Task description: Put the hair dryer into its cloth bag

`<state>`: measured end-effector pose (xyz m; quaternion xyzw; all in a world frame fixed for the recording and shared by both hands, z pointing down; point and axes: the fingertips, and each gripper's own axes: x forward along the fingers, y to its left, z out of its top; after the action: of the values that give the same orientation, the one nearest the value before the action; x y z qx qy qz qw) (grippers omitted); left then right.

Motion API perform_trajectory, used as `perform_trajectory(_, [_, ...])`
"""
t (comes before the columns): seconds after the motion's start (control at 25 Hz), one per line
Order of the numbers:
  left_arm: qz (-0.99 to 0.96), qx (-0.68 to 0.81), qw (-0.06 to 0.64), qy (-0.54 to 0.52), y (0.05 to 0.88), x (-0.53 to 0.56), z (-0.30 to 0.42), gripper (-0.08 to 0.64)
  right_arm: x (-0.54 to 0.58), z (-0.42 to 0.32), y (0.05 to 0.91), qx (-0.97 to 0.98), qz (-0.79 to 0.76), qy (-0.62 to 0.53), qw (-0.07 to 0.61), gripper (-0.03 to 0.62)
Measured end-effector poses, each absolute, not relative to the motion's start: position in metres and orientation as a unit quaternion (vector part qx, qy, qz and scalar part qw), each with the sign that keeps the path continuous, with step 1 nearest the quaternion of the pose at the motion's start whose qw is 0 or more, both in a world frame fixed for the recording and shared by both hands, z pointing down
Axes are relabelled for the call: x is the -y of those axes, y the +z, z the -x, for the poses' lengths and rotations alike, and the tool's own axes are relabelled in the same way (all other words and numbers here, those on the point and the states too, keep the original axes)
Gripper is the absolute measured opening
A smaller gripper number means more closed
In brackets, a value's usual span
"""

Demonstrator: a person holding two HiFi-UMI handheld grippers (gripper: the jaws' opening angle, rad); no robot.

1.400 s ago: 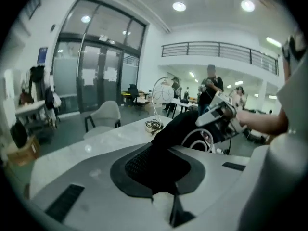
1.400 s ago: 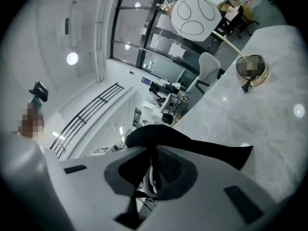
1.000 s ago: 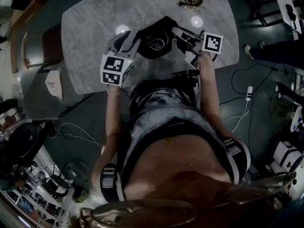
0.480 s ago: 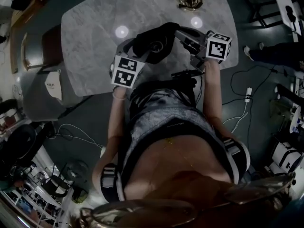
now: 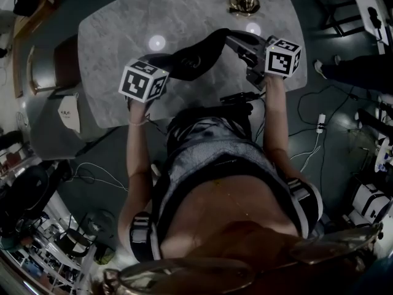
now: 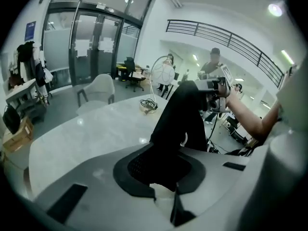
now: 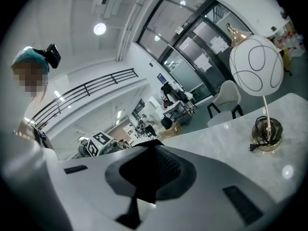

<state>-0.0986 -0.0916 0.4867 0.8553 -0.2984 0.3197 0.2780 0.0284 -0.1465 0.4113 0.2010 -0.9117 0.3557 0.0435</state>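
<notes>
A black cloth bag (image 5: 196,55) hangs stretched above the marble table (image 5: 123,23) between my two grippers. My left gripper (image 5: 162,66) has just been closing and is now shut on the bag's left end; in the left gripper view the cloth (image 6: 180,124) rises from the jaws toward the right gripper (image 6: 211,88). My right gripper (image 5: 229,39) is shut on the bag's other end, with black cloth (image 7: 149,170) pinched between its jaws. The hair dryer is hidden; only a faint pale spot shows in the bag's middle.
A globe lamp (image 7: 255,66) with a gold base and coiled cable (image 5: 244,2) stands at the table's far edge. A chair (image 5: 43,66) sits left of the table. Cables and a power strip (image 5: 320,120) lie on the floor to the right.
My left gripper swung out to the left, away from the bag's open mouth, and took its left end. The bag went from a bunched heap to a stretched band. My right gripper rose slightly.
</notes>
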Motion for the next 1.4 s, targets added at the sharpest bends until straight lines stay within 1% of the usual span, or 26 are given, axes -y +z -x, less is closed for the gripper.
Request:
perform_trajectory(0.08, [-0.86, 0.295, 0.286, 0.303, 0.475, 0.102, 0.105, 0.031, 0.15, -0.027, 0.408, 0.914, -0.196, 0.354, 0.042, 0.074])
perform_trajectory(0.2, [-0.868, 0.291, 0.292, 0.278, 0.456, 0.123, 0.117, 0.031, 0.162, -0.016, 0.39, 0.92, -0.176, 0.348, 0.02, 0.074])
perform_trajectory(0.32, [-0.87, 0.296, 0.284, 0.271, 0.447, 0.151, 0.125, 0.031, 0.182, -0.008, 0.375, 0.924, -0.166, 0.345, -0.002, 0.074])
perform_trajectory(0.4, [-0.87, 0.304, 0.276, 0.275, 0.445, 0.167, 0.129, 0.031, 0.193, -0.008, 0.379, 0.921, -0.178, 0.346, -0.002, 0.074])
perform_trajectory(0.72, [-0.867, 0.365, 0.243, 0.237, 0.437, 0.234, 0.14, 0.031, 0.233, -0.01, 0.391, 0.922, -0.235, 0.303, 0.049, 0.074])
perform_trajectory(1.04, [-0.866, 0.409, 0.194, 0.214, 0.448, 0.284, 0.137, 0.031, 0.278, -0.013, 0.395, 0.917, -0.288, 0.269, 0.056, 0.074])
perform_trajectory(1.4, [-0.872, 0.37, 0.225, 0.228, 0.481, 0.248, 0.129, 0.031, 0.249, -0.018, 0.424, 0.913, -0.277, 0.281, 0.103, 0.074])
